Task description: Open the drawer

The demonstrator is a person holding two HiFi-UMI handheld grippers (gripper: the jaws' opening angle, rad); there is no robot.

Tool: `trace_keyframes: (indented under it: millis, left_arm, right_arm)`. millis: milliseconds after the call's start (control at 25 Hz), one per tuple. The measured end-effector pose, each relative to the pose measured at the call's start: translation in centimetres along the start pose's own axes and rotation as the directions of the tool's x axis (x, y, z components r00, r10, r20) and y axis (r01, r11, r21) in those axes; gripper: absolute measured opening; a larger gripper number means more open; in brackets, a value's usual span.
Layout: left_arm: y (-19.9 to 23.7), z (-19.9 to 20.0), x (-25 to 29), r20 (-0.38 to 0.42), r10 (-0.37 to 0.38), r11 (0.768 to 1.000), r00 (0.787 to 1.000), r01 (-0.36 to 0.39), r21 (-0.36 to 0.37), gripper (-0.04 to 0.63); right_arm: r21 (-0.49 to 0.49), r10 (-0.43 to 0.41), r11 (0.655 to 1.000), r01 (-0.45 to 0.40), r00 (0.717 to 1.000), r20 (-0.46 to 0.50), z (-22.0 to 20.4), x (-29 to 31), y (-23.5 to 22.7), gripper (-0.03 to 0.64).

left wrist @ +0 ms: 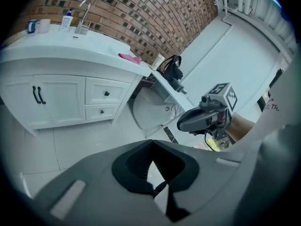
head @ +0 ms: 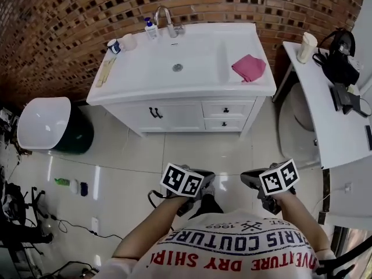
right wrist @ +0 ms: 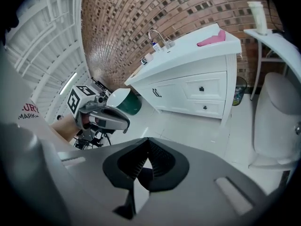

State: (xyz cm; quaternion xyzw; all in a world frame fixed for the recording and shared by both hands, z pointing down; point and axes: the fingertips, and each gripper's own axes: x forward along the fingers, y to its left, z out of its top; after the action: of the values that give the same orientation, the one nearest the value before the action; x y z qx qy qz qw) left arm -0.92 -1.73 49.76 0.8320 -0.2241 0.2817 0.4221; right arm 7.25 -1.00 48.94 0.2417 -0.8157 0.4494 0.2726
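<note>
The white vanity (head: 180,106) stands against the brick wall, well ahead of me. At its right are two shut drawers with small black knobs, the upper drawer (head: 226,109) (left wrist: 106,93) (right wrist: 201,88) above the lower drawer (head: 224,123) (left wrist: 101,111) (right wrist: 205,108). My left gripper (head: 204,186) (left wrist: 151,150) and right gripper (head: 251,180) (right wrist: 147,147) are held close to my body over the tiled floor, far from the drawers. Both have their jaws shut with nothing between them. Each gripper view also shows the other gripper off to the side.
A pink cloth (head: 249,67), a faucet (head: 167,21), a soap bottle and cups sit on the vanity top. Two cabinet doors (head: 155,113) are left of the drawers. A white-lidded bin (head: 43,121) stands at left, a side table (head: 325,115) with black gear at right.
</note>
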Motion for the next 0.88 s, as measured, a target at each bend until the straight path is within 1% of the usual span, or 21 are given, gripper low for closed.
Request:
trace_keyframes:
  millis: [200, 400, 480, 640, 760, 880]
  left_arm:
    - [5.7, 5.2, -2.1, -0.013, -0.012, 1.0, 1.0, 0.012, 0.016, -0.014]
    - [9.7, 7.6, -2.9, -0.026, -0.029, 1.0, 0.999, 0.029, 0.009, -0.014]
    - [10.5, 8.0, -2.8, -0.038, -0.042, 0.999, 0.998, 0.042, 0.006, -0.014]
    - [11.0, 8.7, -1.8, -0.054, -0.069, 0.998, 0.996, 0.069, -0.007, -0.014]
    - [11.4, 8.8, -0.9, -0.062, -0.073, 0.997, 0.995, 0.072, -0.018, -0.014]
    - [11.5, 8.8, -0.3, -0.056, -0.078, 0.996, 0.995, 0.076, -0.045, -0.014]
  right_arm:
    - [0.024, -0.015, 1.0, 0.015, 1.0, 0.014, 6.9, 3.3, -0.6, 0.006]
    - [0.044, -0.049, 0.998, 0.048, 0.999, 0.023, 11.2, 5.4, -1.4, 0.006]
    - [0.055, -0.062, 0.997, 0.061, 0.998, 0.025, 12.0, 5.6, -1.7, 0.006]
    - [0.088, -0.081, 0.993, 0.079, 0.997, 0.014, 12.2, 5.6, -2.8, 0.006]
    - [0.094, -0.065, 0.993, 0.065, 0.998, -0.004, 12.0, 6.0, -3.7, 0.006]
    - [0.098, -0.045, 0.994, 0.047, 0.999, -0.018, 11.7, 6.5, -4.6, 0.006]
